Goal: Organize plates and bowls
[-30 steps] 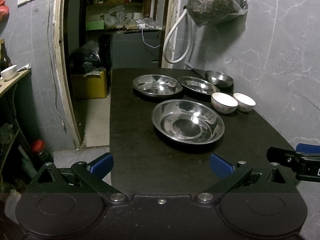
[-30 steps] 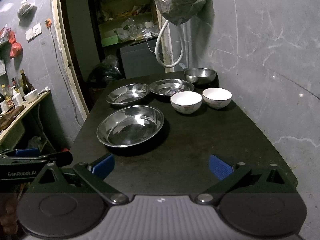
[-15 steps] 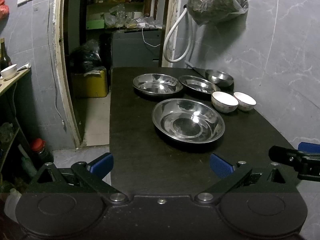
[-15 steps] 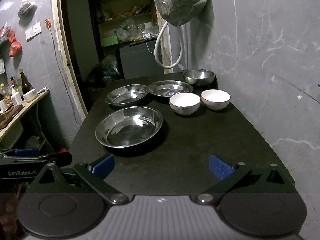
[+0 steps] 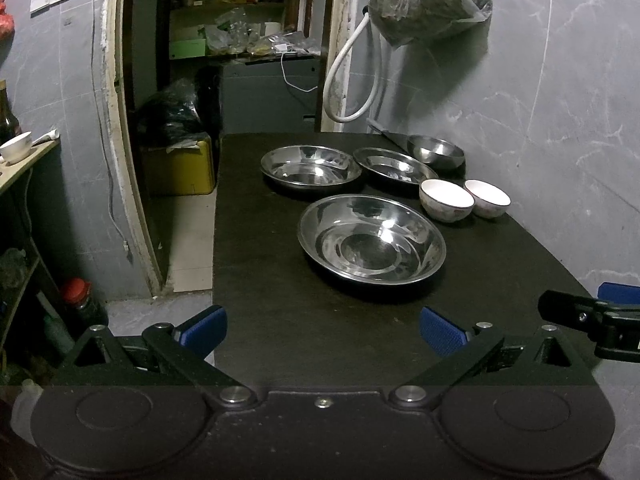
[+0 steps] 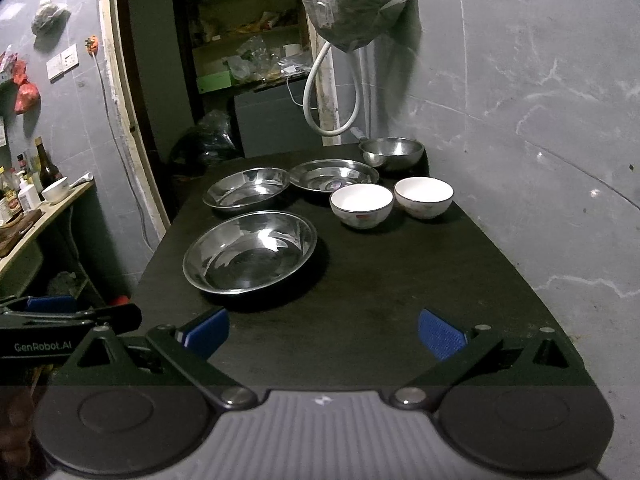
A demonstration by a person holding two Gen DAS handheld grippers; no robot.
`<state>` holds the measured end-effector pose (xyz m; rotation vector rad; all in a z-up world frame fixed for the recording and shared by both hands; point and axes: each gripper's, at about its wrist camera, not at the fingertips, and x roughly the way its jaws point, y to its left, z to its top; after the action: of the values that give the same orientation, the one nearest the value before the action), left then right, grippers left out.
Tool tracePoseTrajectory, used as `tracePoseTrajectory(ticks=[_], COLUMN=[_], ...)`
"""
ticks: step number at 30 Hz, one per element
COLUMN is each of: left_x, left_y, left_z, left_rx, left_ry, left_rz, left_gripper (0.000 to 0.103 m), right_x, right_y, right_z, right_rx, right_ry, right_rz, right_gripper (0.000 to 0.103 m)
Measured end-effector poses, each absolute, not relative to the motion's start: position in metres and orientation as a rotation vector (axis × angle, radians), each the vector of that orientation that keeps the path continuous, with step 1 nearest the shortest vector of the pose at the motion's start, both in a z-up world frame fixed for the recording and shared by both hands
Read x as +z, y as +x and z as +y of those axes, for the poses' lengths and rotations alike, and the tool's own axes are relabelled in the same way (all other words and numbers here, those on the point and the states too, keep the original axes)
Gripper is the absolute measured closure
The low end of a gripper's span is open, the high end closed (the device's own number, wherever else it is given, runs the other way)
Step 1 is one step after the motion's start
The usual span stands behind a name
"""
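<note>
Left hand-held gripper [image 5: 323, 330], right hand-held gripper [image 6: 323, 330]: spread wide, empty.

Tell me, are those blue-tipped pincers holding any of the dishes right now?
No. The left gripper and the right gripper both stand open with nothing between their fingers, short of the nearest large round steel plate on the black table.

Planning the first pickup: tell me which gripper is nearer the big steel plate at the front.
Left, slightly. The big steel plate lies almost straight ahead of the left gripper; from the right gripper it sits ahead and off to the left.
</note>
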<state>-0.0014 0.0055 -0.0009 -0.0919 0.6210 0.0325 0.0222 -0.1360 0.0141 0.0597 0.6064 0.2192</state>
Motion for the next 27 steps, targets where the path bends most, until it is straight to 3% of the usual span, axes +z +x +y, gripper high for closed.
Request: tracePoseTrajectory(ticks=[27], left_x=[0.024], left_y=[0.064], left_z=[-0.005], left_rx=[0.139], left_ry=[-0.051], left_rz=[0.679], left_gripper=[0.001], right_x=[0.03], right_y=[0.094], right_z=[-0.132], right_rx=[0.26], right_ry=[0.009], right_rz=[0.705], right_gripper=[0.0])
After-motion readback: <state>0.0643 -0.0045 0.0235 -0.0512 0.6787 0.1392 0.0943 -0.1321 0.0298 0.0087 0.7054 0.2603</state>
